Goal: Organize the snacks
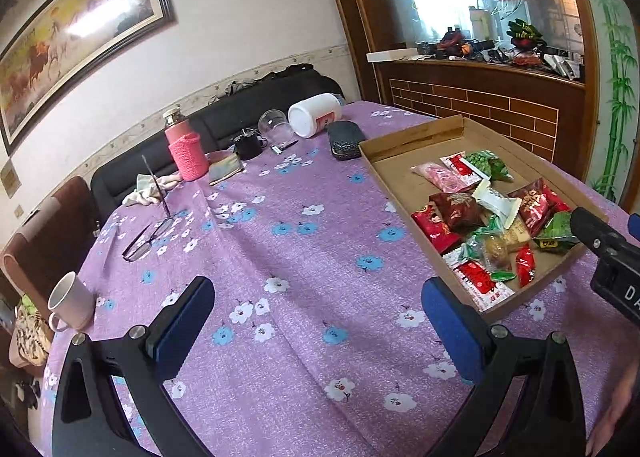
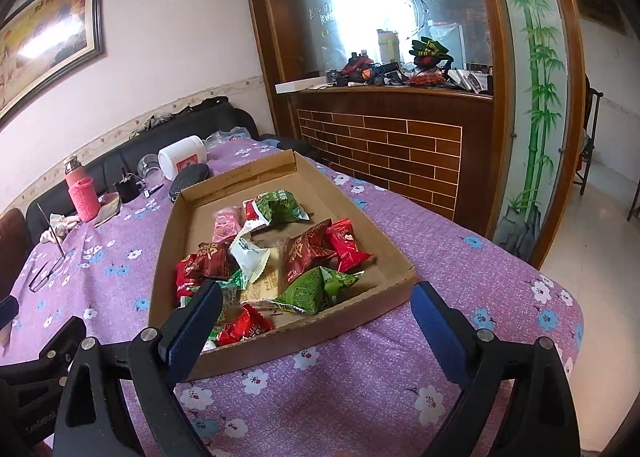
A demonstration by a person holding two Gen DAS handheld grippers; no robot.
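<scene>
A shallow cardboard tray [image 2: 236, 183] [image 1: 408, 139] lies on the purple flowered tablecloth. It holds several wrapped snacks: a green packet [image 2: 320, 289], dark red packets [image 2: 306, 253] [image 1: 456, 211], a white packet [image 2: 250, 255] [image 1: 496, 199], a pink one [image 2: 226, 227] and small red ones [image 2: 246, 327]. My right gripper [image 2: 318, 317] stands open just before the tray's near edge, nothing between its fingers. My left gripper [image 1: 318, 317] hangs open over bare cloth, left of the tray. The right gripper's black body [image 1: 608, 253] shows at the right edge of the left wrist view.
At the table's far side stand a pink bottle [image 1: 185, 149], a tipped white jar [image 1: 314, 115], a clear cup [image 1: 274, 125] and a dark case [image 1: 346, 139]. Glasses [image 1: 150, 235] and a white mug [image 1: 72, 303] lie to the left. A sofa and a wooden counter stand behind.
</scene>
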